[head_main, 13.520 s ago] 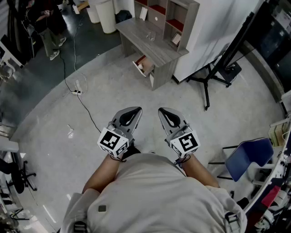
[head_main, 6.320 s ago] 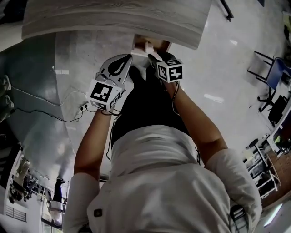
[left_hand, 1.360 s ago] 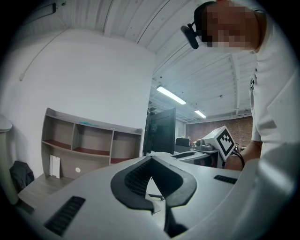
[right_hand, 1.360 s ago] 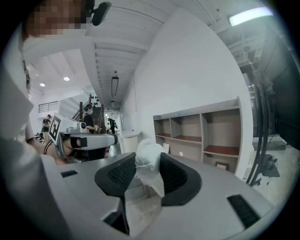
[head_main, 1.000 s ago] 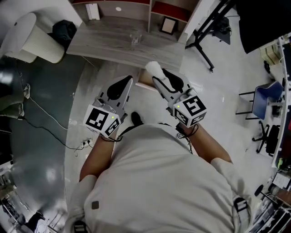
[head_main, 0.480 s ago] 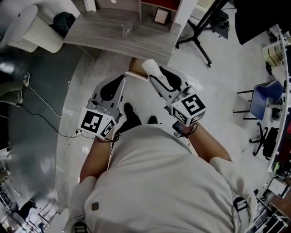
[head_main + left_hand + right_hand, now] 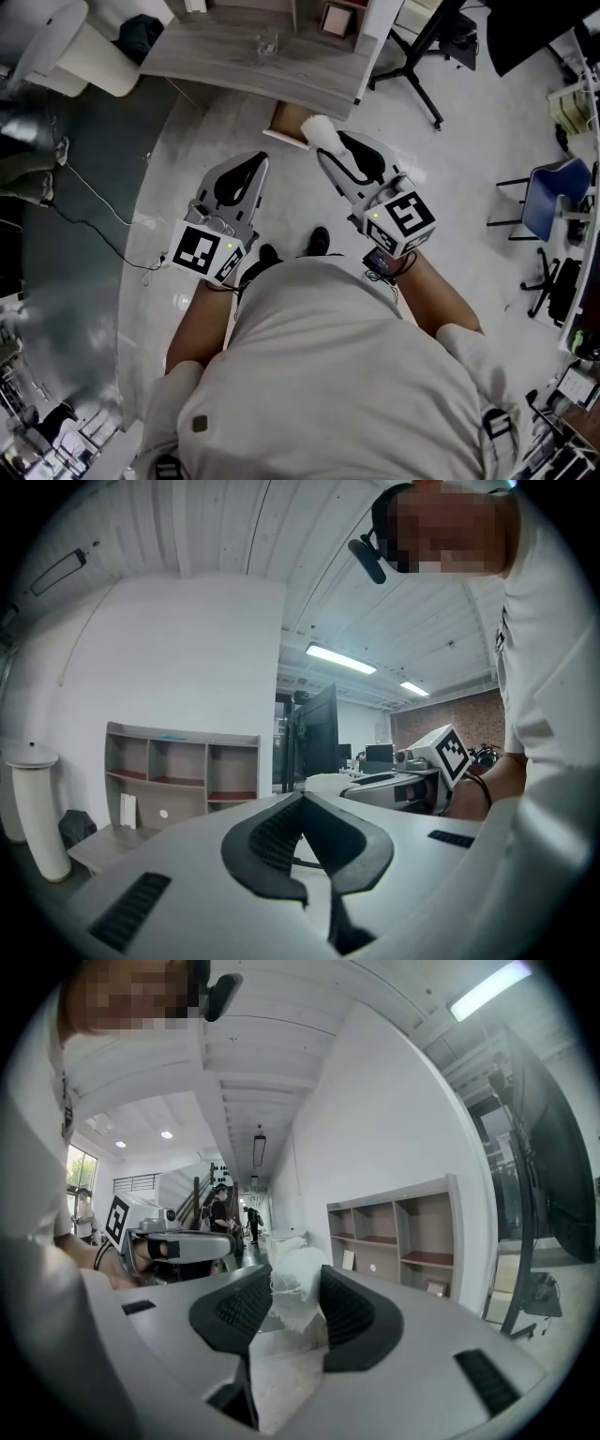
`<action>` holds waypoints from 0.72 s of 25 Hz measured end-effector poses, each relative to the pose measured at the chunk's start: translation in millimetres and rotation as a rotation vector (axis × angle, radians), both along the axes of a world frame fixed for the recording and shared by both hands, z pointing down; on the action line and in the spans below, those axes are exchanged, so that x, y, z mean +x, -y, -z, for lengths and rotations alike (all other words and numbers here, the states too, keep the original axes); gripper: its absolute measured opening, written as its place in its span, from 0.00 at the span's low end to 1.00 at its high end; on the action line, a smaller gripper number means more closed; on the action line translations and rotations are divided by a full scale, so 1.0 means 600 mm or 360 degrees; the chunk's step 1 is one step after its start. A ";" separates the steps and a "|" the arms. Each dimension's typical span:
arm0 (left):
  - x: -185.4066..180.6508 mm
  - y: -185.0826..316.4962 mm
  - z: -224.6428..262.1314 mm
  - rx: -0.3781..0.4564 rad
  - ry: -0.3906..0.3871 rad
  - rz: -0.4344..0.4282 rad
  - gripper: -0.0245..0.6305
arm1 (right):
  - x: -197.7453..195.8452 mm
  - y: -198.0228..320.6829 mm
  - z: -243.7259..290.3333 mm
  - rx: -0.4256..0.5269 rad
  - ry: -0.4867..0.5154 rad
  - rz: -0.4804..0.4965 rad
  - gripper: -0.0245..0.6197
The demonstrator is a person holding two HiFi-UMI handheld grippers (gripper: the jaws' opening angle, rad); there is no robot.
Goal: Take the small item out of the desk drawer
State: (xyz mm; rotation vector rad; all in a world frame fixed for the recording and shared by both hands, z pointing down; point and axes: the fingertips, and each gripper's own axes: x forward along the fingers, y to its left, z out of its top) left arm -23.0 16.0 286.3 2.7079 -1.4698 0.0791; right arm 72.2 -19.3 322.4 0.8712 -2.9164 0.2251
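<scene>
**Item clear of the drawer, pinched in the right gripper**

The item (image 7: 322,134), a white crumpled lump, sits between the two pads of the right gripper (image 7: 334,150), held in the air below the desk's front edge.

At far left a white bin (image 7: 80,56) stands against the left end of the tabletop (image 7: 225,56). A thin cable (image 7: 84,206) trails over the floor (image 7: 469,169) below it, well to the left of both grippers.

The left gripper (image 7: 251,161) points toward the desk. Its own view shows the jaw tips pressed together with nothing between them (image 7: 302,797).

Bare floor lies between this gripper and the tabletop's near edge. A glass (image 7: 269,42) stands on the tabletop, well back from that edge.

The drawer (image 7: 286,120) stands pulled out past the desk's front. In the head view the item overlaps the drawer's near right corner. In the right gripper view the item (image 7: 295,1288) bulges above the pads, which press on it from both sides.

Right of the gripper the floor is open. A black stand (image 7: 422,56) spreads its legs beside the desk's right end, and a blue chair (image 7: 553,202) stands well apart at the right edge.
</scene>
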 end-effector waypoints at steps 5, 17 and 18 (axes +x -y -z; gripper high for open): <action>-0.002 -0.037 0.003 0.0013 0.0010 -0.0092 0.06 | 0.001 -0.042 0.004 0.0019 0.0014 -0.0082 0.30; -0.113 -0.175 0.028 0.0052 0.0010 -0.0168 0.06 | -0.087 -0.194 0.030 0.0110 0.0031 -0.0153 0.30; -0.126 -0.187 0.029 0.0053 0.0006 -0.0168 0.06 | -0.097 -0.208 0.032 0.0120 0.0031 -0.0158 0.30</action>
